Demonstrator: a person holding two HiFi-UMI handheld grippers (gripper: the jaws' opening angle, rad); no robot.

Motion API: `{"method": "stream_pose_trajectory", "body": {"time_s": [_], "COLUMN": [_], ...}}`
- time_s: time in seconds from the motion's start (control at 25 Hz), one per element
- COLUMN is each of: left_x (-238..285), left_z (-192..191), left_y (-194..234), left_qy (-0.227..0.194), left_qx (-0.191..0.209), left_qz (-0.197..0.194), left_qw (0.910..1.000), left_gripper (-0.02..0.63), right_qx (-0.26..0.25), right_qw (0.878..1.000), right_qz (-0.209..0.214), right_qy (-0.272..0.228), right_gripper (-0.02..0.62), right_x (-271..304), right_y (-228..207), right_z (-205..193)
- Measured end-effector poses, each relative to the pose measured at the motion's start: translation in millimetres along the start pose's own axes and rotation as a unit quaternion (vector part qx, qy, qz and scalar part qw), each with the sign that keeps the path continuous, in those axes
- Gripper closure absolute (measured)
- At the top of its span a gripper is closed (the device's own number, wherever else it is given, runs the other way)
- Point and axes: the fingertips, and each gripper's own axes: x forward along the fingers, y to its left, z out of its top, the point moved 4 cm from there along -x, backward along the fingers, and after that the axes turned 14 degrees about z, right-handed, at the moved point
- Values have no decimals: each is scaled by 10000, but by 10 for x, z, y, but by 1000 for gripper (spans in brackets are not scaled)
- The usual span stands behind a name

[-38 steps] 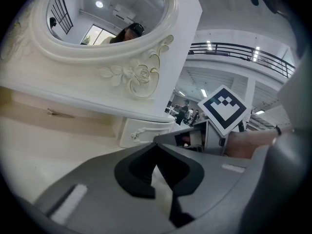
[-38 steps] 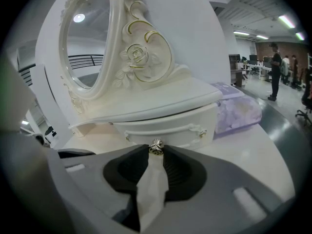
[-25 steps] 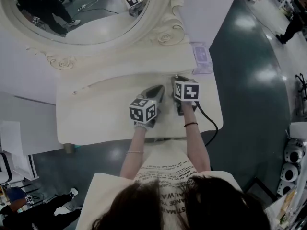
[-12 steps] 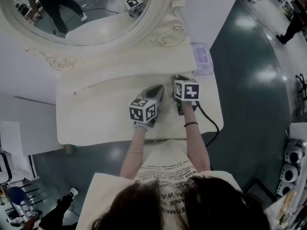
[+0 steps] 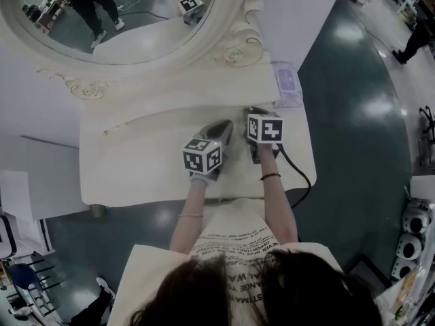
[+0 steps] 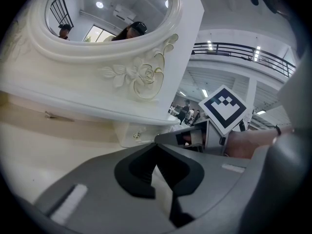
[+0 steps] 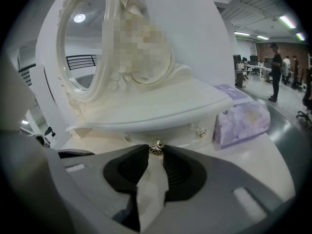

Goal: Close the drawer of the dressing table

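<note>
While left gripper (image 6: 156, 147) fingers (image 6: 139, 172) rest closed and empty, right gripper (image 7: 156, 154) fingers (image 7: 181, 172) pinch the drawer (image 7: 181, 130) knob (image 7: 156, 148).

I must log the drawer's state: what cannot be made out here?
Drawer front: right gripper view, behind the jaws of the right gripper; only its knob shows.
Whether it is open: head view, covered by that gripper.
Tissue box print: right gripper view, too small.

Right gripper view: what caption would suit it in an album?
Right gripper closed on the small gold drawer knob, ornate mirror above, lilac tissue box alongside.
</note>
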Motion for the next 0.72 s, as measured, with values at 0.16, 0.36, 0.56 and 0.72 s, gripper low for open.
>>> {"method": "stream_pose_trajectory", "body": {"time_s": [0.16,0.36,0.56,0.72], "left_x": [13,7,-7,-41], "left_z": [9,0,-19,-15], "left_y": [-12,-28,-54,-66], "left_qy": [-2,3,8,-20], "left_qx": [-21,-29,-49,-98], "left_qz": [1,-3,3,-16], "left_qw": [10000,10000,10000,9999], "left_gripper": [604,604,604,604], "right_qx": [-23,-84,-126,-104], "right_qw": [10000,10000,9999,9997], "right_qz": [19,41,-15,39], "right_qy": [18,7,-78,-196], "right_gripper": [494,492,489,486], "right_x": [4,3,-19,-52], "right_y": [-7,-7,-7,14], "right_z": [1,-4,-11,-5]}}
